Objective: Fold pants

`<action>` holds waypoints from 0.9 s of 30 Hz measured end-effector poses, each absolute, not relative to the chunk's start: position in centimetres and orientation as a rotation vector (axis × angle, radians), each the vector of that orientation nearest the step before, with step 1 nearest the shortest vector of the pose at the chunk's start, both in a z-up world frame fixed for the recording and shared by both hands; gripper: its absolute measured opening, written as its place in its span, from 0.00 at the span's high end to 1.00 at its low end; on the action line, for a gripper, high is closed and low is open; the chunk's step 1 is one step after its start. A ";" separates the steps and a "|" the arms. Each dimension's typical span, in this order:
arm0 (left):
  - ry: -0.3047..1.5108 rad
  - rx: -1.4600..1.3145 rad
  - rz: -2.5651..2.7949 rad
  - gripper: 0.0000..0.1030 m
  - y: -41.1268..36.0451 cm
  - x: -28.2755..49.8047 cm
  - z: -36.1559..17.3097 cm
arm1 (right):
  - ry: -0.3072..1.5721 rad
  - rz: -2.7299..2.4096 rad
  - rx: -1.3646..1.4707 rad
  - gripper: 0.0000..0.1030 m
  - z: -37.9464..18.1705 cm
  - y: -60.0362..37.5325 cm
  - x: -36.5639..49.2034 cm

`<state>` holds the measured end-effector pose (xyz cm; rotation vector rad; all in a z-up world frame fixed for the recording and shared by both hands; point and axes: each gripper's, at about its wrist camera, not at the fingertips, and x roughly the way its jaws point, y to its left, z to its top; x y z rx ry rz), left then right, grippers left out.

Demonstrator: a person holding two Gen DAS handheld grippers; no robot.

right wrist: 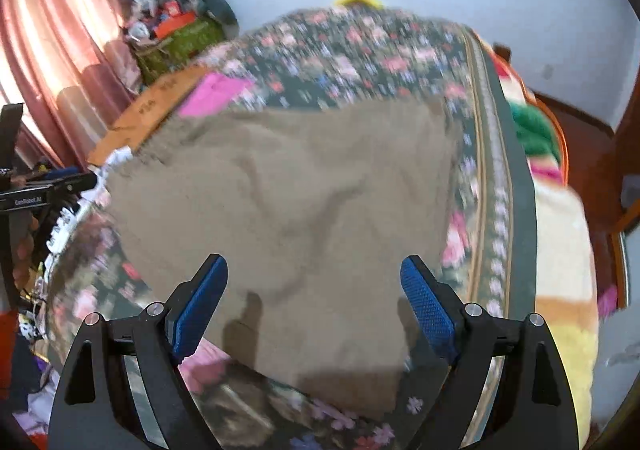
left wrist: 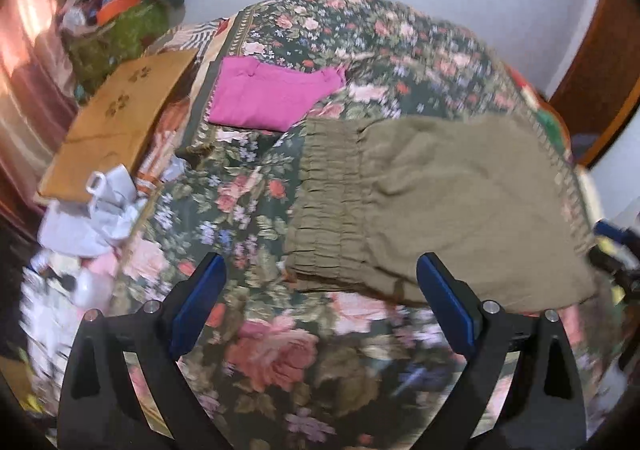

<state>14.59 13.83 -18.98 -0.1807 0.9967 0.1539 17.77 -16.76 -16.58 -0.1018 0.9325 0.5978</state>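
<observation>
Left wrist view: the left gripper (left wrist: 318, 290) hangs with its 2 fingers spread wide and nothing between them, above the floral bedspread (left wrist: 256, 217). The olive pants (left wrist: 440, 201) lie flat on the bedspread ahead and to the right, with the gathered waistband (left wrist: 324, 201) facing the gripper. A pink folded garment (left wrist: 272, 93) sits farther back, apart from the pants, near a cardboard sheet (left wrist: 120, 117).

Right wrist view: the right gripper (right wrist: 314, 294) is also spread and empty, poised over the near part of the pants (right wrist: 296, 201). The picture is blurred, so creases are hard to read. The pants appear folded at least once into a broad panel; further folds and stacking likely remain.
</observation>
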 end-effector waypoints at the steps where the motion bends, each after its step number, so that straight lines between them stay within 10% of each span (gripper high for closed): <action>1: 0.994 -0.217 0.140 0.05 13.8 14.4 -18.8 | 0.909 0.610 -0.102 0.16 -16.2 -16.3 17.7; 27: 1.123 -0.788 -0.184 0.03 15.2 17.9 -25.9 | 1.014 0.655 -0.066 0.16 -21.0 -13.9 17.4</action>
